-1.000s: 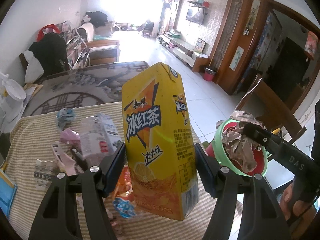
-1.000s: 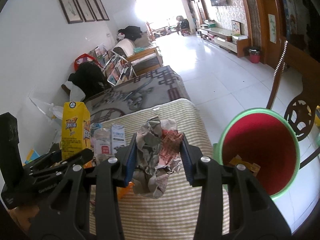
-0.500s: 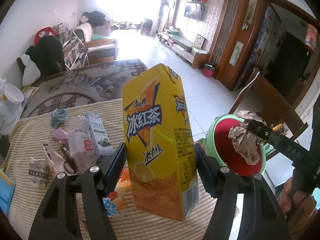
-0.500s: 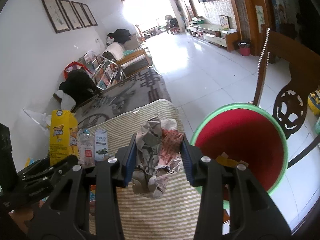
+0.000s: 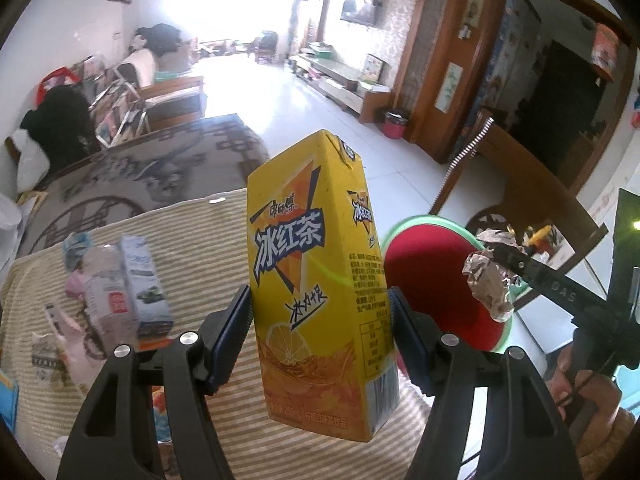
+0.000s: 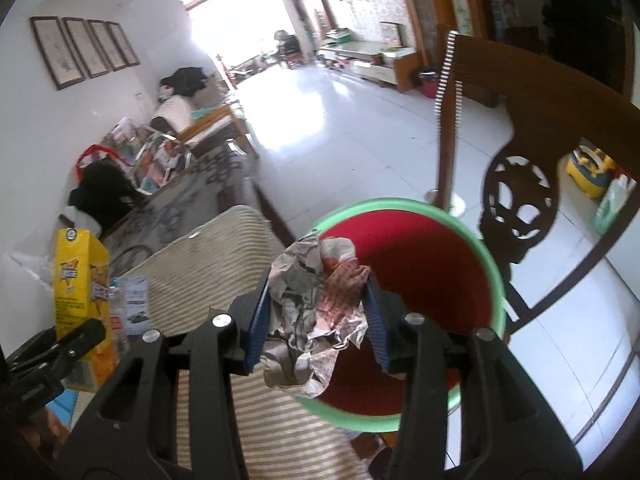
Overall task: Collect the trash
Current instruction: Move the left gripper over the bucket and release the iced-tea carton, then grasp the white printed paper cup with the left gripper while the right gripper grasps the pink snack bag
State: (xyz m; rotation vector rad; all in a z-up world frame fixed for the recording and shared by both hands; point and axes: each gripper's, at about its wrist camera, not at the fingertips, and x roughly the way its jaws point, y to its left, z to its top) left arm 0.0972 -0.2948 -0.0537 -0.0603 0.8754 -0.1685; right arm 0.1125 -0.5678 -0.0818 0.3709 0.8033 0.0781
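Fingers of the right gripper (image 6: 316, 316) are opening around the crumpled paper (image 6: 316, 308) over the bin (image 6: 490, 276), at its 9 o'clock rim; left gripper (image 5: 320, 320) pinches the yellow carton (image 5: 316, 280), likely next to drop.

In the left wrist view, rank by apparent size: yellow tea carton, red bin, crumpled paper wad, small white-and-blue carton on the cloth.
1. yellow tea carton, though it sits nearest the camera, which inflates it
2. red bin, partly hidden
3. small white-and-blue carton and crumpled paper wad: these look alike, so unranked
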